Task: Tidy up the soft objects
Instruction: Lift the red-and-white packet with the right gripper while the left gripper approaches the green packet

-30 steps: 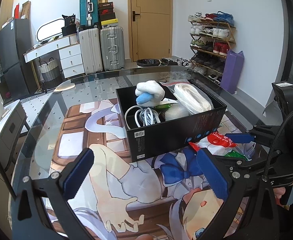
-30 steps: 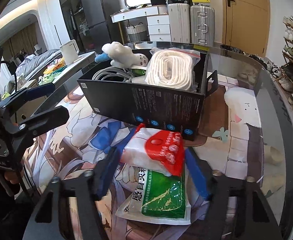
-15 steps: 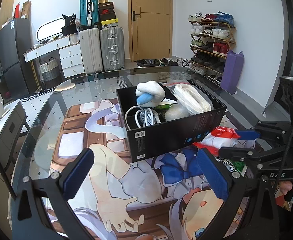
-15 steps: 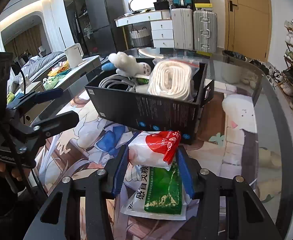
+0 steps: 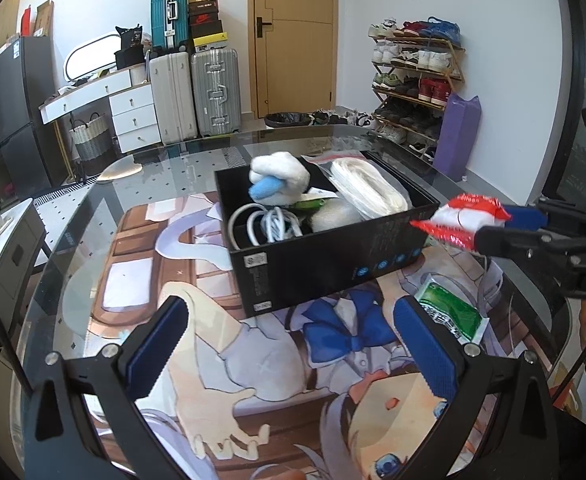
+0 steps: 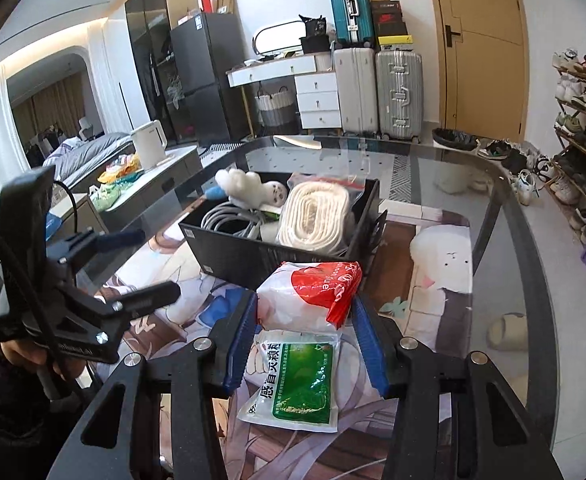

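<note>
My right gripper [image 6: 305, 320] is shut on a red and white soft packet [image 6: 309, 294] and holds it in the air just short of the black box [image 6: 237, 256]; the packet also shows in the left wrist view [image 5: 463, 220] beside the box's right corner. The box [image 5: 313, 264] holds a white and blue plush toy [image 5: 279, 178], coiled cables [image 5: 265, 228] and a bagged white rope [image 5: 367, 188]. A green and white sachet [image 6: 297, 384] lies flat on the mat below the packet. My left gripper [image 5: 289, 340] is open and empty, low over the mat in front of the box.
The box stands on a printed anime mat [image 5: 165, 280] on a glass table [image 5: 197, 152]. The table's right edge [image 6: 529, 280] curves close by. Suitcases [image 5: 193, 92], a shoe rack [image 5: 417, 80] and a door are behind.
My right gripper closed on the red and white packet and lifted it off the green sachet, up toward the box's rim. The left gripper stayed still.
</note>
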Available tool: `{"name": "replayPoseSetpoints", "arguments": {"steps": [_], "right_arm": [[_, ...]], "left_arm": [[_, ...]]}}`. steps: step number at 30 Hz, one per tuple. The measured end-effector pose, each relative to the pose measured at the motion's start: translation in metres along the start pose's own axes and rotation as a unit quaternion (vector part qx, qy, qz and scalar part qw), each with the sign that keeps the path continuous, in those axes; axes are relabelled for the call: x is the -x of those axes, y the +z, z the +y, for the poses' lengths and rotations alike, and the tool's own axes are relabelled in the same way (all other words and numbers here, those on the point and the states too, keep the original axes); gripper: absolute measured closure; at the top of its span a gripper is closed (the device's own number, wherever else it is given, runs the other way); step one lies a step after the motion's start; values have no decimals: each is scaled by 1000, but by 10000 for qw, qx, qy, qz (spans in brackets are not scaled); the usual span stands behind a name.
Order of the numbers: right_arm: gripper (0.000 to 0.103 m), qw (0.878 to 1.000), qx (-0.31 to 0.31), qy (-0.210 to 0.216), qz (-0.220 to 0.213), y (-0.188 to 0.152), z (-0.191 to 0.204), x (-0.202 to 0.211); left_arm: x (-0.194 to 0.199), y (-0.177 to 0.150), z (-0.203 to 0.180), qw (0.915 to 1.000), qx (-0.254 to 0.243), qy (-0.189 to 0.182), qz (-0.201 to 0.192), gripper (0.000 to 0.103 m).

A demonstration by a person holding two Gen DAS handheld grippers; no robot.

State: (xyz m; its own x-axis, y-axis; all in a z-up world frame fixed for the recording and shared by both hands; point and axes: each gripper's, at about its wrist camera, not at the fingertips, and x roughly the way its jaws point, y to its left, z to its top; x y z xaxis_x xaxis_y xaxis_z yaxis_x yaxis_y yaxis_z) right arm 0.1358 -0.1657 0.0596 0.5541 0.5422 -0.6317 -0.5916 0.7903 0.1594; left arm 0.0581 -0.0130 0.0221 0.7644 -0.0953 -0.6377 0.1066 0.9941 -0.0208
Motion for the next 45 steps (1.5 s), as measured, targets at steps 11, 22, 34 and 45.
{"name": "replayPoseSetpoints", "arguments": {"steps": [11, 22, 34, 45], "right_arm": [[54, 9996, -37, -93, -246, 5, -6, 27], [54, 9989, -167, -141, -418, 9, -18, 43], [54, 9984, -251, -181, -482, 9, -25, 53], [54, 9983, -283, -194, -468, 10, -24, 54]], "left_arm": [[-13, -11, -46, 9986, -366, -261, 269, 0], [-26, -15, -87, 9927, -906, -549, 574, 0], [-45, -9, -109, 9846, -1237, -805, 935, 0], [-59, -9, -119, 9776, -1401, -995, 1216, 0]]}}
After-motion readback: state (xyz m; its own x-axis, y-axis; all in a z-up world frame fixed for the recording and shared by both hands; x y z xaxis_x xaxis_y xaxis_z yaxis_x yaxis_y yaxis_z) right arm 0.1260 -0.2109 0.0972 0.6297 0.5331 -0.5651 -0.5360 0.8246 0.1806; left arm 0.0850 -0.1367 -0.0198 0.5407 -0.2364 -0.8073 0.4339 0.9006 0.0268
